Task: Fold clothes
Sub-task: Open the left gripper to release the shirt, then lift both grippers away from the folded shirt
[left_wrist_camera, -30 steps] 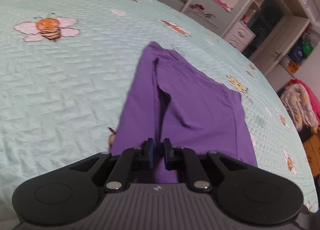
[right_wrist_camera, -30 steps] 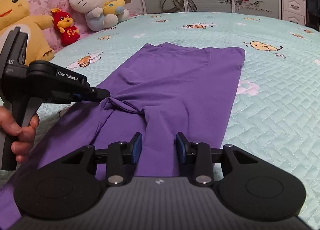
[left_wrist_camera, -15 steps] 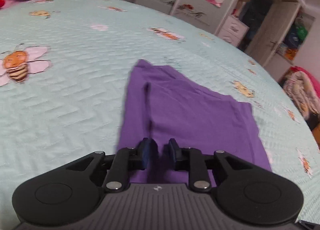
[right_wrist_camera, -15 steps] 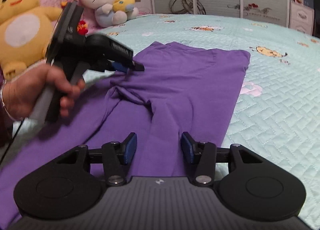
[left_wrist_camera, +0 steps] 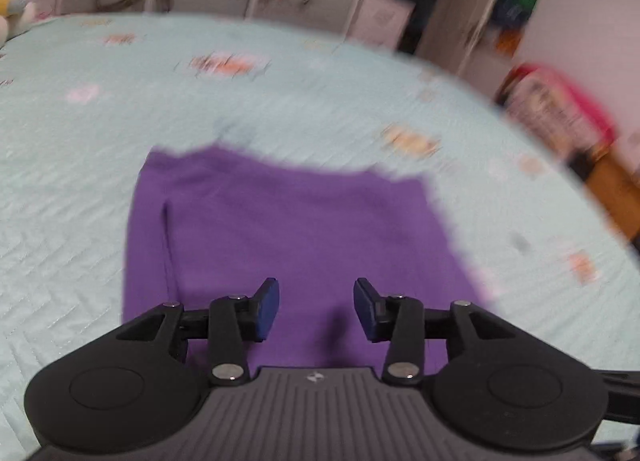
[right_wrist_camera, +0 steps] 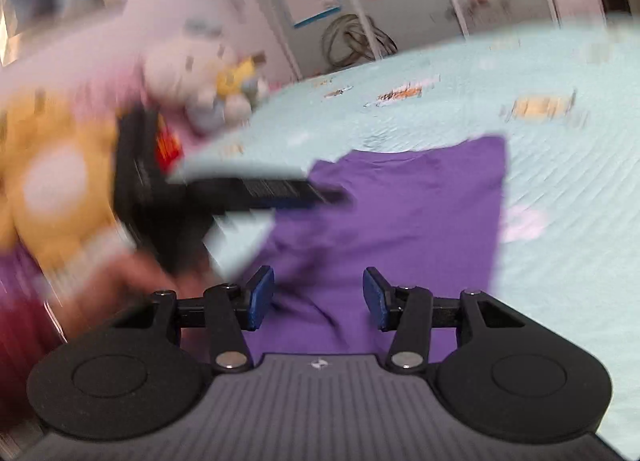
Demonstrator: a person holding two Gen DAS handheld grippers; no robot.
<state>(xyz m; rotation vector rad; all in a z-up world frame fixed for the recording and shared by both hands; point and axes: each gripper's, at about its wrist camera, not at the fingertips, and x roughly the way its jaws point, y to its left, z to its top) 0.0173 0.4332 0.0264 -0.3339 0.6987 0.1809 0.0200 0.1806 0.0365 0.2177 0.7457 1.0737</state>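
Garment (left_wrist_camera: 296, 229): flat on the bedspread (left_wrist_camera: 80, 181).
Toys (right_wrist_camera: 208, 93): behind garment, left, right-wrist view.

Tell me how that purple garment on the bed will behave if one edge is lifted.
The purple garment probably drapes limp: it lies flat on the quilt with soft creases. It looks thin, so likely light. Lifted at one point, it would probably sag and bunch rather than hold shape.
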